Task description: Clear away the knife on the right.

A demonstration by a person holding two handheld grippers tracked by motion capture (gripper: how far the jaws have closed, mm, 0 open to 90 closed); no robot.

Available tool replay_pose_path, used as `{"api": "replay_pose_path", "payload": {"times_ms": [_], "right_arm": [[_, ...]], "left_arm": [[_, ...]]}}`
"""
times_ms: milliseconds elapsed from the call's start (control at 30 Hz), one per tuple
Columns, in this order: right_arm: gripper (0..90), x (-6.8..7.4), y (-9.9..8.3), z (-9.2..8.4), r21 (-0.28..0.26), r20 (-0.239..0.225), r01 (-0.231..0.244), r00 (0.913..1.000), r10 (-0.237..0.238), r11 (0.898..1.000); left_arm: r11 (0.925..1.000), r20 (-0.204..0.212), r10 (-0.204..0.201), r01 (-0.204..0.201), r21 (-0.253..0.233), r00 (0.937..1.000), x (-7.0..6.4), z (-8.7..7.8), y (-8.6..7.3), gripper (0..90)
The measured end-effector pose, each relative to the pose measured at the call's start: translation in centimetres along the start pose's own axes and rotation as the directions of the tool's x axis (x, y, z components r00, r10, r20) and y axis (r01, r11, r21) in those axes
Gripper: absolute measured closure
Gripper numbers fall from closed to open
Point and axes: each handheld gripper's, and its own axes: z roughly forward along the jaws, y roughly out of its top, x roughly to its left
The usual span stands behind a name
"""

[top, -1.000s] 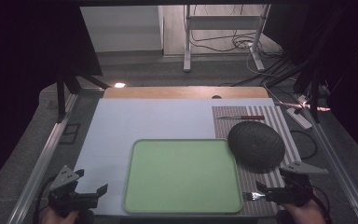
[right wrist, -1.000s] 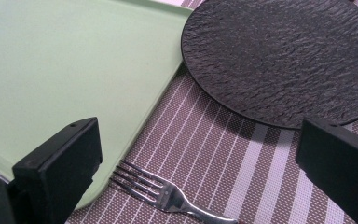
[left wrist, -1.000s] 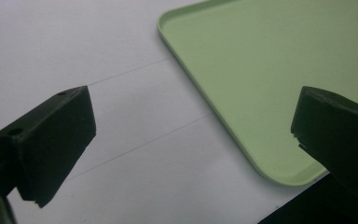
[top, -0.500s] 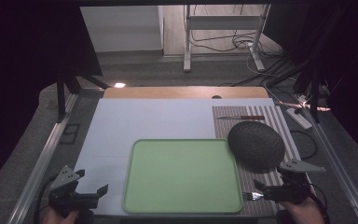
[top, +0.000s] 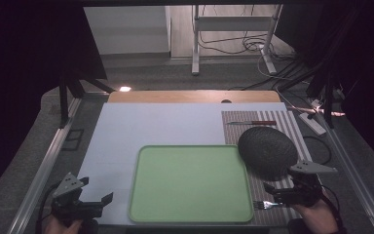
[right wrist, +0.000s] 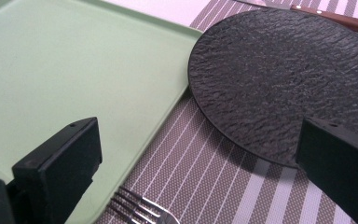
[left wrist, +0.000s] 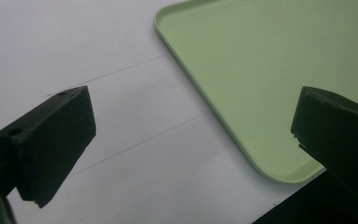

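We see a silver metal fork (right wrist: 140, 210) lying tines-left on the striped grey placemat (right wrist: 205, 168) beside the pale green tray (top: 190, 183), just under our right tool (top: 283, 194), its jaws spread wide.

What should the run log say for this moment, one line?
left gripper: open, over white mat beside green tray | right gripper: open, above fork | dark plate: on striped placemat

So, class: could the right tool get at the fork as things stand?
Probably yes. The right tool hangs open just above the fork, which lies bare on the striped mat beside the green tray, nothing covering it.
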Motion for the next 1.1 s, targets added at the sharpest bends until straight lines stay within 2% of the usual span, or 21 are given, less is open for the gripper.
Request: {"api": "replay_pose_path", "payload": {"times_ms": [467, 667, 767, 1000, 1100], "right_arm": [[0.7, -0.7, 1.3, 1.0, 0.002, -0.035, 0.001, 0.9994, -0.001, 1.0], [0.7, -1.5, 2.1, 1.9, -0.001, -0.044, -0.005, 0.999, 0.005, 1.0], [0.7, -2.0, 2.5, 2.5, 0.013, -0.053, -0.024, 0.9983, 0.024, 1.0], [0.7, -3.0, 3.3, 3.3, 0.021, -0.043, -0.034, 0.9984, 0.035, 0.999], [0.7, -3.6, 4.0, 4.0, 0.026, -0.025, -0.03, 0.9992, 0.031, 0.999]], "left_arm": [[1.0, -0.002, 0.0, 0.0, 0.004, 1.0, 0.0, 0.0, 0.0, 0.0], [1.0, -0.002, -0.002, 0.002, 0.007, 1.0, 0.0, 0.1, 0.0, 0.0], [1.0, -0.001, -0.003, 0.003, 0.007, 1.0, 0.0, 0.1, 0.0, 0.0], [1.0, -0.001, -0.004, 0.004, 0.009, 1.0, 0.0, 0.1, 0.0, 0.0], [0.9999, -0.001, -0.005, 0.005, 0.01, 1.0, 0.0, 0.1, 0.0, 0.0]]}}
